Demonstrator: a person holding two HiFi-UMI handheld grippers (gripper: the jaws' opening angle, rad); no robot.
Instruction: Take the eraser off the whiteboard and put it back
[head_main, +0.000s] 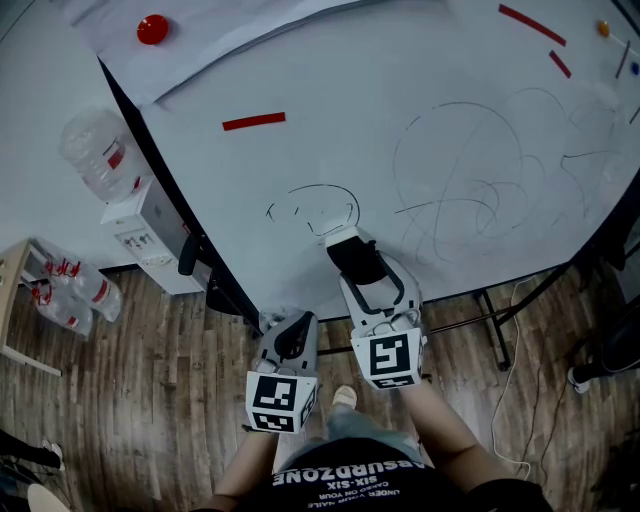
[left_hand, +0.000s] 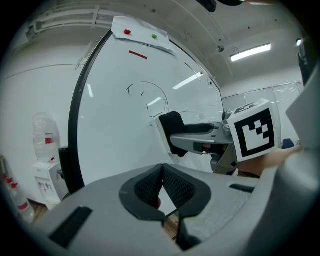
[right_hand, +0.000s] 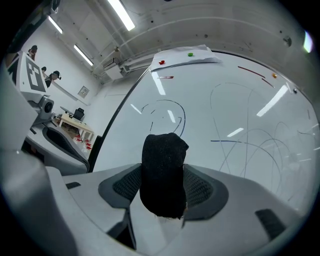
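One eraser only, black, clamped upright between the jaws of the right hand-held gripper, jaws parted by just its width. Held out at the whiteboard with its pale backing turned to the surface, right beside the scribbled face; touching or a hair off, impossible to tell. Probably gripped across the narrow sides for meeting the board flat, as suits both lifting it away and setting it back.

Left hand-held gripper empty, pads pressed together, hanging low near the board's bottom edge and apart from the eraser. Likely kept there out of the way, the job needing one tool only.

Counted: one eraser, two hand-held grippers, one whiteboard. On the board, three red strips, well apart from one another, and one red round magnet on a sheet of paper near the top edge.
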